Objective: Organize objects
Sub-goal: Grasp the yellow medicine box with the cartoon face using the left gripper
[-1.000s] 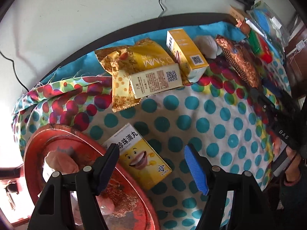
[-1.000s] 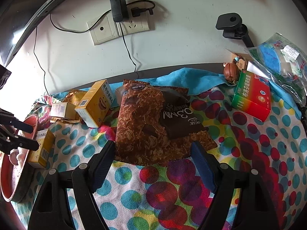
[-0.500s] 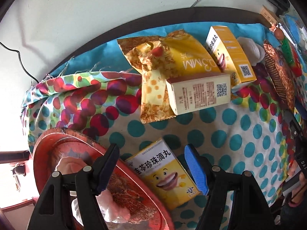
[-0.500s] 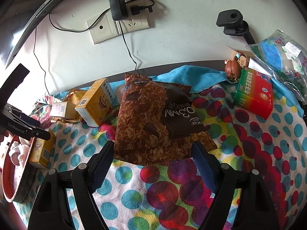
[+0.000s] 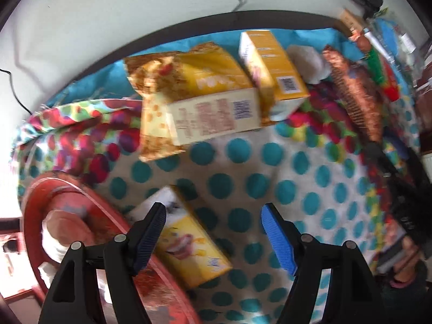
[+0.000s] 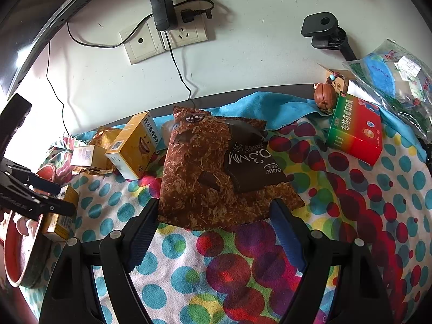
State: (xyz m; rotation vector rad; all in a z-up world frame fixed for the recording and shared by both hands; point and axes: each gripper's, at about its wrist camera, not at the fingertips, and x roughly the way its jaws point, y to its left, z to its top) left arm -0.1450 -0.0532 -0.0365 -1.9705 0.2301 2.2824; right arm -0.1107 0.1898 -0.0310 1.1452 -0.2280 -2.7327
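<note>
While approaching, note left gripper jaws wide apart, holding nothing; right gripper likewise spread and empty. Locate yellow carton at 7 o'clock of left wrist view, lying flat on dotted cloth, edge against red tray. Treat as light, stiff cardboard, probably crushable. Grip across narrow side faces, mid-length. Locate brown snack bag at centre of right view: soft, crinkly, slippery; pinch at near seam.

A snack bag lies just ahead of the right gripper; boxes sit ahead-left (one ahead-right), a tray far left.
</note>
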